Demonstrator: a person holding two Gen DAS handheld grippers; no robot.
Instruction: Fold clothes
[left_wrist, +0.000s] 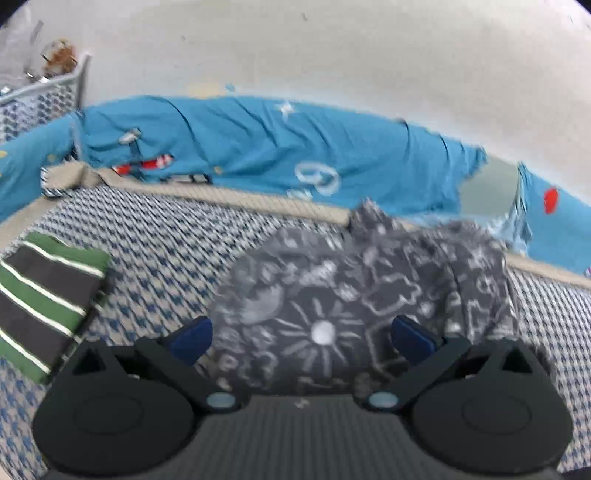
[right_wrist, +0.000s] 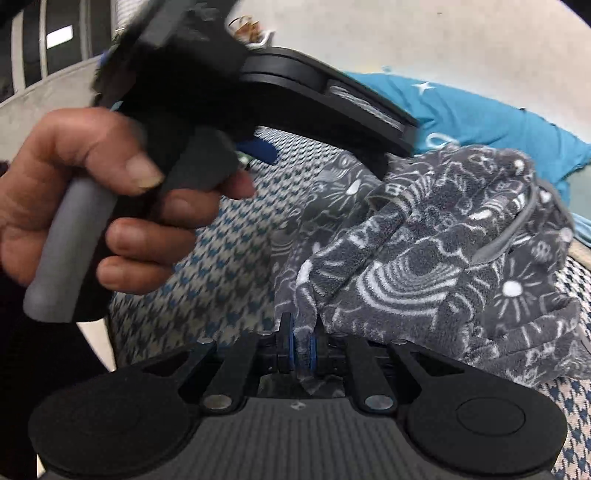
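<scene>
A grey fleece (right_wrist: 436, 258) is bunched on the houndstooth bed cover (left_wrist: 166, 240), and an edge of it is pinched right now in the right tool (right_wrist: 303, 345), whose jaws are clamped narrow with a strip of fabric squeezed between the blue pads. That grip is presumably taken at a hem so the garment can be drawn out flat. The left tool (left_wrist: 301, 338) is held with its jaws spread wide, the pads (left_wrist: 194, 339) poised to either side of the fleece's near portion and nothing gripped; whether the cloth is touched cannot be told. It looks set up for a second corner to be taken. From the right wrist view, the hand (right_wrist: 92, 206) wrapped round the left tool's handle is seen above the cover, just left of the fleece. A striped garment (left_wrist: 44, 302), already folded, is parked well to the left, likely kept clear of the work. Blue bedding (left_wrist: 258, 147) is heaped along the wall behind.
</scene>
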